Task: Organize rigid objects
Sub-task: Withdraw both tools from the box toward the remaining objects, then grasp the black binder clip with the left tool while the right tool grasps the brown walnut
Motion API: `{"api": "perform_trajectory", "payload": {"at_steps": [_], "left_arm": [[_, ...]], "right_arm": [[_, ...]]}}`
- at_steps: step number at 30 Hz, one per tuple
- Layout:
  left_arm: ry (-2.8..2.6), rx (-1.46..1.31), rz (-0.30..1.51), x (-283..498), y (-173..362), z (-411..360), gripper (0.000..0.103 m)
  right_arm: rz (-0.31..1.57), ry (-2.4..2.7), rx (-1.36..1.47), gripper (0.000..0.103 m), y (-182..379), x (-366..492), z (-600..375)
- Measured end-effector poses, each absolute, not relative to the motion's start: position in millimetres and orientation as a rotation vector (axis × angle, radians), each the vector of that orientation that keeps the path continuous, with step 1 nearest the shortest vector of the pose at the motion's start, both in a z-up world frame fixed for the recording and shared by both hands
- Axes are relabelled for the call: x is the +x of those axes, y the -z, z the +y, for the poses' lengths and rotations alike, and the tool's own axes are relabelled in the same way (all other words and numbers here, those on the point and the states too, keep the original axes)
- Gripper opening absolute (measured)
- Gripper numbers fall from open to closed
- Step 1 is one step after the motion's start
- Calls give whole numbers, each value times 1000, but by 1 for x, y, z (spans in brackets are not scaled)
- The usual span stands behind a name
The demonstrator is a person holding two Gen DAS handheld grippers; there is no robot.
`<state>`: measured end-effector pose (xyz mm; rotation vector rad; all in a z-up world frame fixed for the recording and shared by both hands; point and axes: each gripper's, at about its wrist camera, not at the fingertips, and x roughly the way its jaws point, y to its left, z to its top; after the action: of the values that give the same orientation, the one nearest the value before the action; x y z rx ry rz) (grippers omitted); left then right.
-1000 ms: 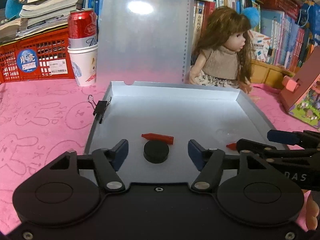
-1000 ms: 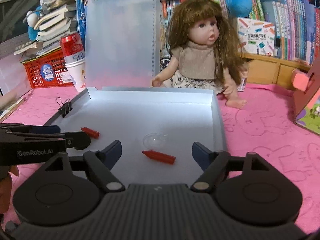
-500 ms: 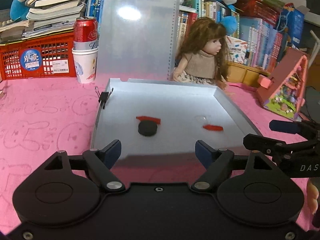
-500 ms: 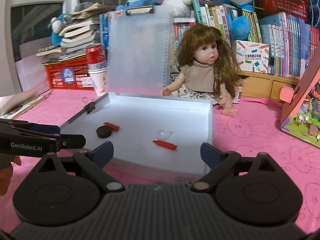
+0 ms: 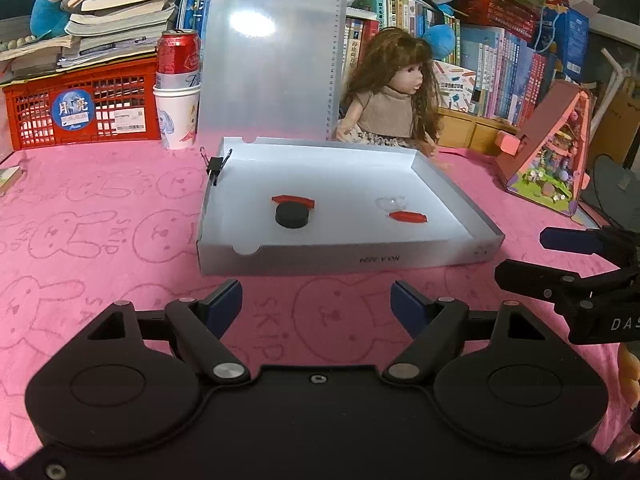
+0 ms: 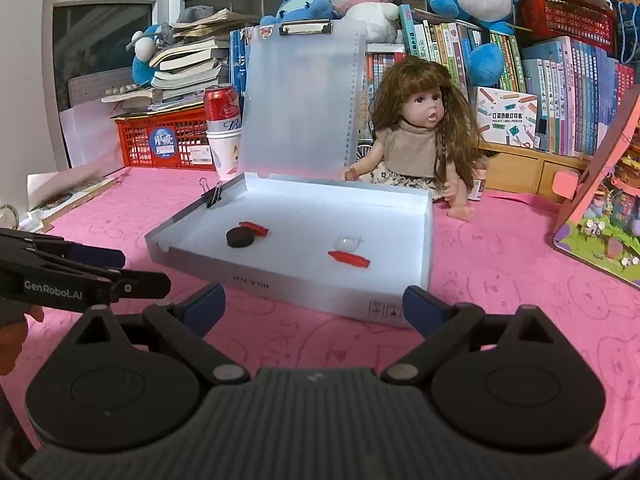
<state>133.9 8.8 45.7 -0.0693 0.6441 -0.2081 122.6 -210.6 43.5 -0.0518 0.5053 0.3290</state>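
Note:
A shallow grey box lies open on the pink cloth. In it lie a black disc, a red piece touching the disc's far side, a second red piece and a small clear piece. My left gripper is open and empty, in front of the box's near wall. My right gripper is open and empty, also in front of the box. Each gripper shows from the side in the other's view.
A binder clip sits on the box's left rim. A translucent clipboard stands behind the box, with a doll to its right. A can in a paper cup and a red crate stand back left. A pink toy house stands right.
Both grippers have drawn back from above the box's floor to in front of its near wall. The objects in the box have not moved.

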Motion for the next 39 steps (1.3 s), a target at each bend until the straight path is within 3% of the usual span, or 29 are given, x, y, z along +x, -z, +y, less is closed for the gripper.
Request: {"api": "perform_trajectory", "payload": {"at_steps": [17, 28, 34, 39], "left_arm": [[221, -57, 672, 81, -32, 25, 80], [238, -33, 654, 53, -34, 32, 71], [252, -17, 647, 44, -36, 33, 63], [287, -22, 676, 39, -32, 28, 52]], "right_arm": [[511, -315, -136, 100, -25, 80, -216], [516, -324, -166, 99, -13, 54, -227], [537, -320, -174, 94, -9, 47, -232], [547, -310, -164, 81, -5, 46, -235]]}}
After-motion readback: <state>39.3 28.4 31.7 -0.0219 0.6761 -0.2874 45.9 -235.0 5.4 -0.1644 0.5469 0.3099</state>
